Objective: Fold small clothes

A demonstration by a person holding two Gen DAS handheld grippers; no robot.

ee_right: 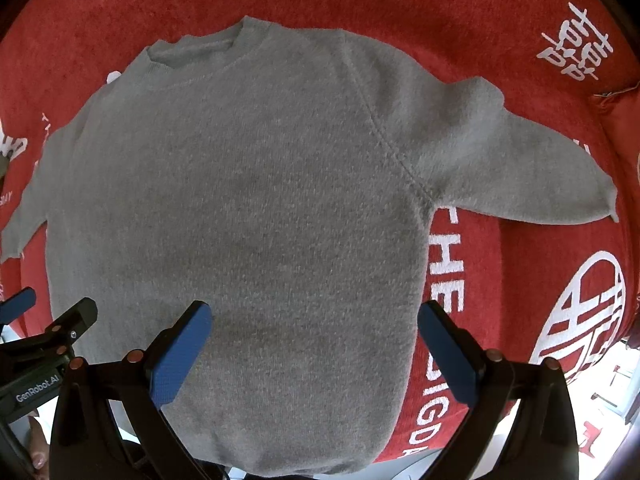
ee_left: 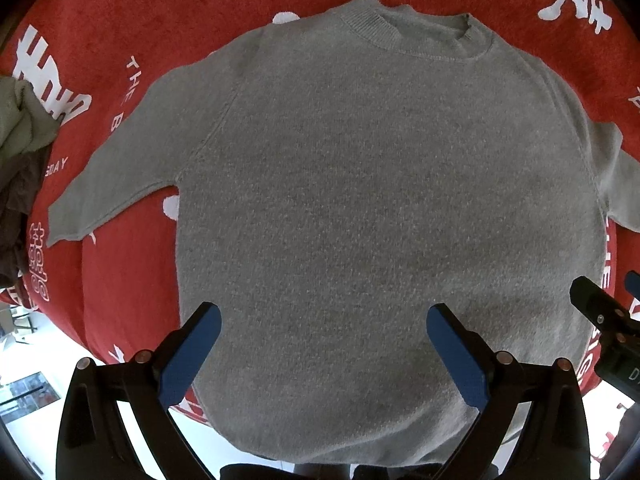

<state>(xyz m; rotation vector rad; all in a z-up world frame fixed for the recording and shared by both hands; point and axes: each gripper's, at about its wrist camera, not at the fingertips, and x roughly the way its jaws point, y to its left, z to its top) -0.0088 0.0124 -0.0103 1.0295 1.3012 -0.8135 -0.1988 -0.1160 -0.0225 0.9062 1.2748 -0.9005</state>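
The grey knitted crew-neck sweater (ee_left: 384, 208) is lying flat and face up on the red cloth with white lettering (ee_left: 120, 32) that is covering the worktop, collar at twelve o'clock, hem at six and hanging a little over the near edge. Both sleeves are sticking out, one toward nine o'clock, the other toward three, so no fold is showing yet; the spreading looks done, and all of the folding is waiting for you. Your left claw (ee_left: 324, 350) is hovering over the hem with its blue pads wide apart, gripping nothing. Your right claw (ee_right: 314, 346) is doing the same near the hem's three o'clock corner, equally wide and empty. At nine o'clock in the left view, a crumpled heap of other clothes (ee_left: 20, 140) is sitting well apart, probably next in line.
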